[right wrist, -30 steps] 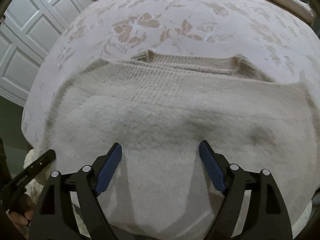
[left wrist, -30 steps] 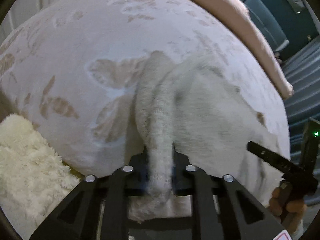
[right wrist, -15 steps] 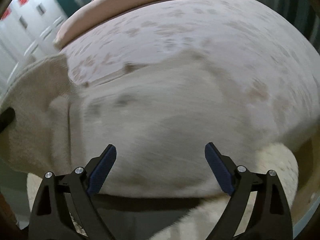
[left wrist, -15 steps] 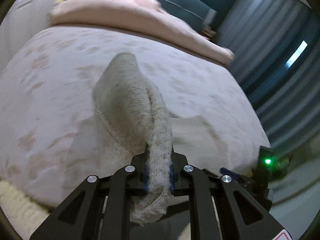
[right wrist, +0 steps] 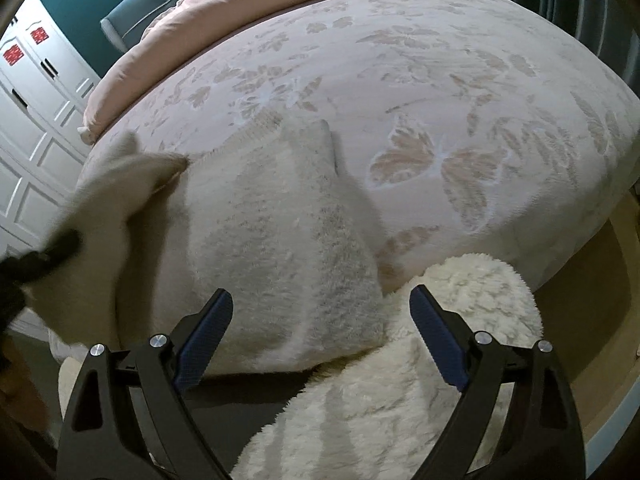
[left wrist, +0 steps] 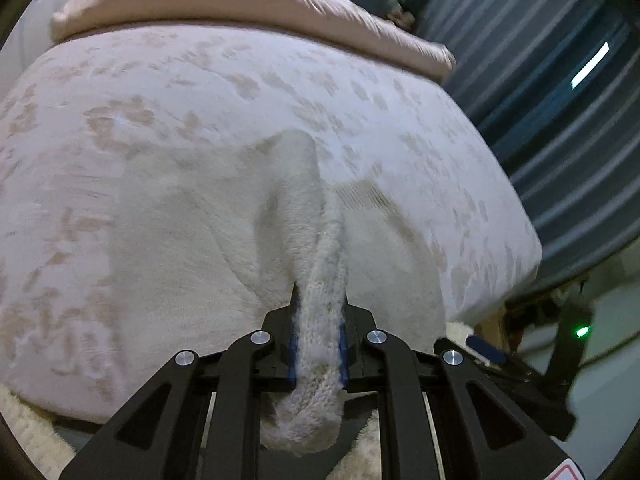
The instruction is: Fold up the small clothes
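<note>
A cream fuzzy knitted sweater (right wrist: 280, 240) lies on the bed's near part, with its ribbed edge toward the pillow end. My left gripper (left wrist: 318, 316) is shut on a bunched knitted part of the sweater (left wrist: 320, 344), which rises from the bed in a raised fold. A blurred piece of that gripper (right wrist: 44, 256) shows at the left edge of the right wrist view, under the lifted cloth. My right gripper (right wrist: 320, 316) stands open above the sweater's near edge, with nothing pinched between its blue pads (right wrist: 208, 328).
The bed (right wrist: 460, 80) has a pale pink floral cover and a folded pink duvet (left wrist: 240, 0) at its far end. A shaggy white rug (right wrist: 440, 360) lies at the bed's foot. White wardrobe doors (right wrist: 36, 92) stand left, and grey curtains (left wrist: 560, 80) right.
Both views have swung sideways across the bed. My left gripper has carried the pinched sweater part over, lifting a fold. My right gripper has opened wider and now reaches over the rug's edge.
</note>
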